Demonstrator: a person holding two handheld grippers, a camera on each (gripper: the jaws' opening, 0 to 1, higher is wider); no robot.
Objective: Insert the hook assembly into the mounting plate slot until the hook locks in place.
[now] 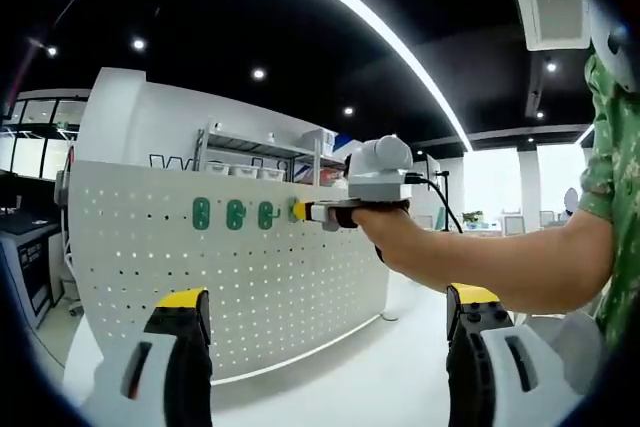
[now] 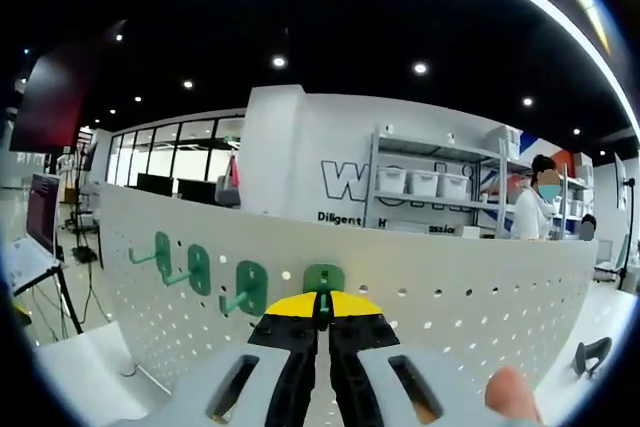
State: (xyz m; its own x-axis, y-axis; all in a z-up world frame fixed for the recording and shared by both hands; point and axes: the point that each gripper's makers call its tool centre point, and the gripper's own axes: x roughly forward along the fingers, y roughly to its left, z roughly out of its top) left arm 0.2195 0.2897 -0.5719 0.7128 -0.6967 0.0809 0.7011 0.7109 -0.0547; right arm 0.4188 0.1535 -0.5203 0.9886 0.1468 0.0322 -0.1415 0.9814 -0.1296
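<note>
Right gripper (image 2: 322, 315) was jaws pressed together on the green hook (image 2: 323, 279), pinching its stem with the hook's base plate sitting against the white pegboard (image 2: 480, 287) straight ahead of the tips. In the left gripper view the same tool (image 1: 318, 212) sat at the board face, just past a row of three green hooks (image 1: 235, 214).

Left gripper (image 1: 330, 332) hung back from the board, jaws spread wide, holding nothing.

Risks as I read them:
- Whether the hook had locked could not be told from either view. Letting go too soon could drop it off the board.
- The grip was narrow, on the stem alone. Any roll of the wrist could cock the base plate and jam it in the slot.
- The nearest mounted hook (image 2: 247, 289) sat just left of the tips, so drifting left could knock it.

Room: open perforated board to the right of the tips and below them. The board's top edge ran close above the hook row, so little margin upward. Behind the tool, clear floor for backing straight out.
</note>
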